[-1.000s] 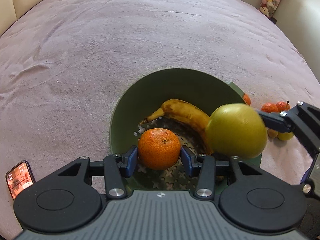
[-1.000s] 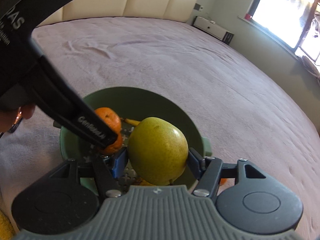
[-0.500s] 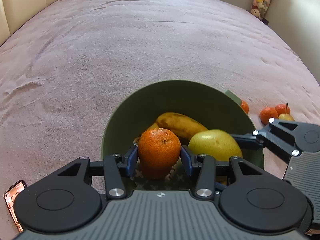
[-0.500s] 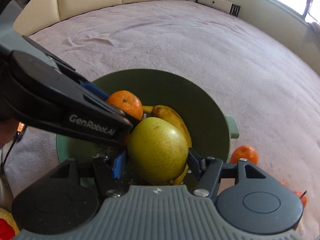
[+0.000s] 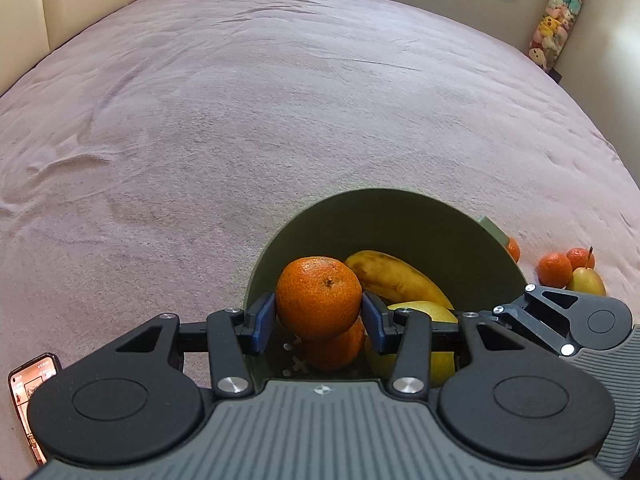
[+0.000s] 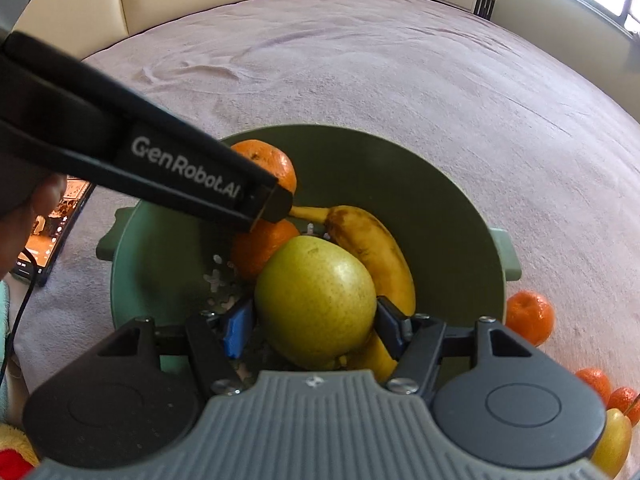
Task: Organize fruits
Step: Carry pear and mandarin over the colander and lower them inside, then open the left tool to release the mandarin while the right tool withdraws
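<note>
My left gripper (image 5: 318, 322) is shut on a tangerine (image 5: 318, 298) held over the near side of the green bowl (image 5: 400, 216). A second tangerine (image 5: 338, 350) lies in the bowl right beneath it, next to a spotted banana (image 5: 396, 276). My right gripper (image 6: 316, 322) is shut on a yellow-green pear (image 6: 316, 300), low inside the bowl (image 6: 460, 208) and against the banana (image 6: 372, 248). In the right wrist view, the left gripper's black finger (image 6: 180, 168) crosses in front of the held tangerine (image 6: 268, 162).
The bowl sits on a mauve bedspread (image 5: 280, 100). Loose fruit lies to the bowl's right: tangerines (image 5: 554, 270) (image 6: 530, 322) and a small pear (image 5: 586, 282). A lit phone (image 5: 28, 384) lies at the left, with a hand (image 6: 40, 208) near it. Walls and a headboard ring the bed.
The right gripper has sunk with the pear from above the rim down into the bowl beside the banana. The left gripper keeps the tangerine and has tilted up a little.
</note>
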